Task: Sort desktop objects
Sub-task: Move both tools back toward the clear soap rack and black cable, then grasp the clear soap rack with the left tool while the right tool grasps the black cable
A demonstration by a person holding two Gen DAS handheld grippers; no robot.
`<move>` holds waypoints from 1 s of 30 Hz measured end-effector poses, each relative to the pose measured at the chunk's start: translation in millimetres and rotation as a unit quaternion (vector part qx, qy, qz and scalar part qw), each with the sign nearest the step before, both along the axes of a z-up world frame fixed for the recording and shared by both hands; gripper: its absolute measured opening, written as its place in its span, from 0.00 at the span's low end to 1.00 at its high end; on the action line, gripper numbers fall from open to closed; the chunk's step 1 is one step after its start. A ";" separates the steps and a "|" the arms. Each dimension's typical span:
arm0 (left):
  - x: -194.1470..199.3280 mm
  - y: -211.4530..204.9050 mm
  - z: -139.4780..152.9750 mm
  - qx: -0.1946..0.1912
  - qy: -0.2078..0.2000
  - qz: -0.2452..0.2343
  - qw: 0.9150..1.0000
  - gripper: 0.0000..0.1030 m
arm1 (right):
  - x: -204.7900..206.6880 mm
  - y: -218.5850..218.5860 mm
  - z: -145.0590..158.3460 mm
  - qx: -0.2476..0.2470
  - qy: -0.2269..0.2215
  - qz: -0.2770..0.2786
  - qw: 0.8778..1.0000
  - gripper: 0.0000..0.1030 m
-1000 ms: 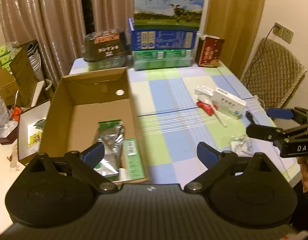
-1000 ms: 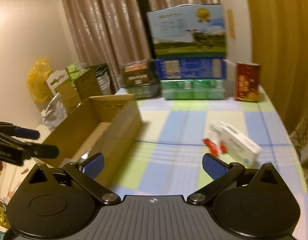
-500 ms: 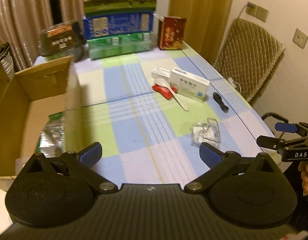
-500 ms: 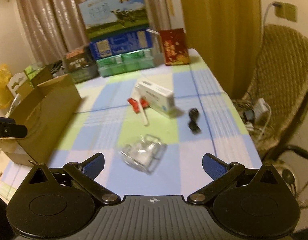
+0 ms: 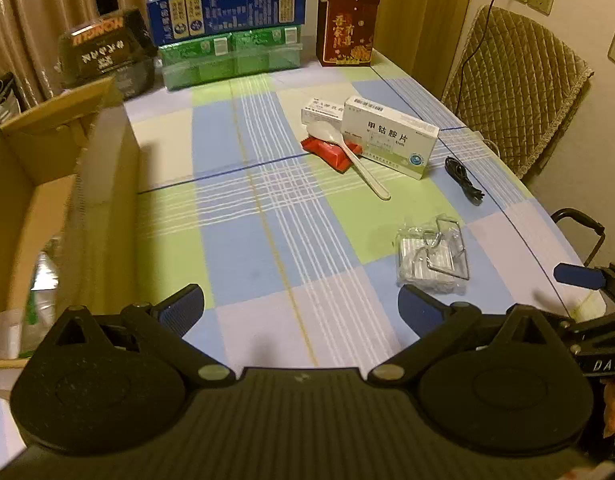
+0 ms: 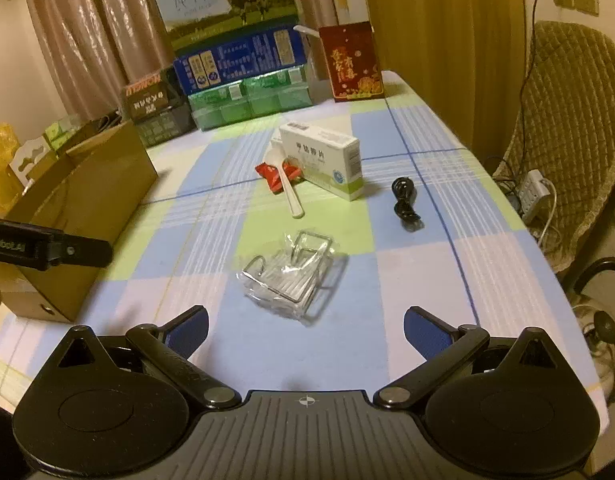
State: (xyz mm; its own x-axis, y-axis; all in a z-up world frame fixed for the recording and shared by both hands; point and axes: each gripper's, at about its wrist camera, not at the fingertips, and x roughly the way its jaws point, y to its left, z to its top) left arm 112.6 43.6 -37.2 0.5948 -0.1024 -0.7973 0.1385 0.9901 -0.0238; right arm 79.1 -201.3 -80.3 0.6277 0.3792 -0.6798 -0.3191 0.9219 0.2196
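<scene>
On the checked tablecloth lie a clear bag with a wire rack [image 5: 432, 255] [image 6: 293, 274], a white spoon [image 5: 349, 156] [image 6: 287, 186] over a red packet [image 5: 327, 152] [image 6: 273, 174], a white medicine box [image 5: 391, 136] [image 6: 323, 158], a smaller white box [image 5: 321, 110] behind it and a black cable [image 5: 463, 180] [image 6: 405, 200]. An open cardboard box [image 5: 99, 184] [image 6: 87, 184] at the left holds packets. My left gripper [image 5: 301, 308] hovers open near the table's front edge. My right gripper [image 6: 305, 326] is open too, just short of the bag. Both are empty.
Stacked milk cartons [image 5: 227, 8] [image 6: 235, 32], a dark pack [image 5: 103, 48] [image 6: 151, 100] and a red box [image 5: 349, 30] [image 6: 355, 62] line the table's far edge. A quilted chair [image 5: 515, 92] [image 6: 571, 128] stands at the right, with a power strip [image 6: 537, 192] on it.
Both grippers swung right, away from the cardboard box, and now face the loose items in the table's middle. The right gripper has closed in on the bagged wire rack.
</scene>
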 end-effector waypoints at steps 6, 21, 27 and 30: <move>11.1 -22.6 -24.3 -0.016 -0.009 -0.035 0.999 0.98 | 19.6 -13.0 -15.8 -0.037 -0.017 -0.012 0.999 0.98; 21.9 -123.5 -79.4 -0.001 -0.039 -0.093 0.995 0.83 | 67.3 -73.4 -16.0 -0.047 -0.027 -0.061 0.997 0.98; 23.9 -139.3 -93.5 0.040 -0.051 -0.089 0.994 0.71 | 73.7 -76.0 -24.4 -0.049 -0.016 -0.053 0.997 0.98; 26.9 -139.2 -96.2 0.045 -0.051 -0.085 0.994 0.68 | 75.5 -73.1 -26.3 -0.049 -0.016 -0.046 0.998 0.98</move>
State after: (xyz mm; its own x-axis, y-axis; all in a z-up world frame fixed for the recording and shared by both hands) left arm 139.5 -95.7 -133.4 0.6532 -0.1399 -0.7442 0.3015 0.9496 0.0861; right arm 154.5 -274.4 -106.6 0.6788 0.2518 -0.6898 -0.2382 0.9641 0.1175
